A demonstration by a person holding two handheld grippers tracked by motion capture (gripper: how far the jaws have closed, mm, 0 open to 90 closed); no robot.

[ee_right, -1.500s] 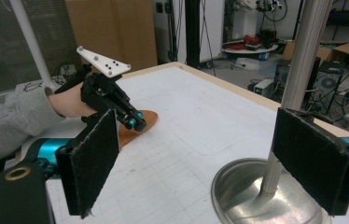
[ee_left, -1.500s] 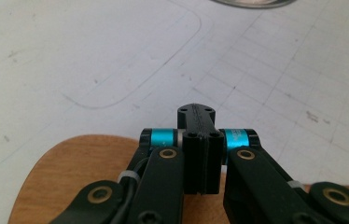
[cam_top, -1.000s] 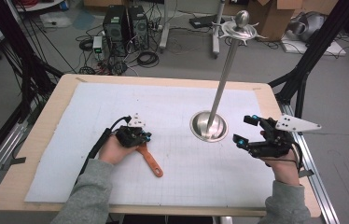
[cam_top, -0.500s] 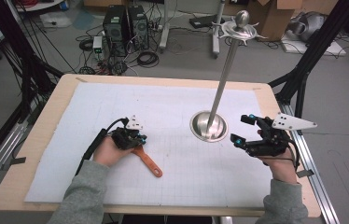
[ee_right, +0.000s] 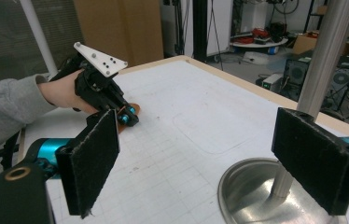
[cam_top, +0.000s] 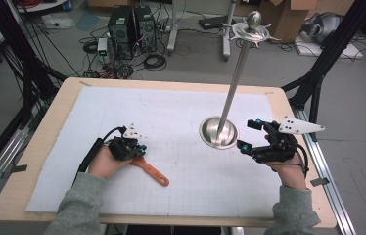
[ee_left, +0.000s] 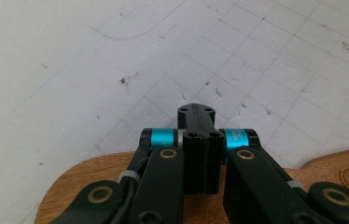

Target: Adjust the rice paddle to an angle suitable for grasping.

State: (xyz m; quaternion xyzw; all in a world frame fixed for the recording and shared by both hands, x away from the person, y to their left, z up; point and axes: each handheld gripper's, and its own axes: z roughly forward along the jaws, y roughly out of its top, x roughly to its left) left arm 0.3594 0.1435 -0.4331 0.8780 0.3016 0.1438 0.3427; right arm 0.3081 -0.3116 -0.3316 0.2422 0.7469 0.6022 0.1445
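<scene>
Apparently the step in hand is handling the orange wooden spatula (cam_top: 148, 169), which lies on the gridded paper mat (cam_top: 181, 112) well to the left of the steel stand (cam_top: 218, 132). The left gripper (cam_top: 131, 147) has its jaws pressed together over the spatula's blade end; whether they pinch it I cannot tell. The right gripper (cam_top: 250, 134) waits spread just right of the stand's base. Next, a firm hold is needed before lifting. The blade is largely hidden under hand and gripper.
</scene>
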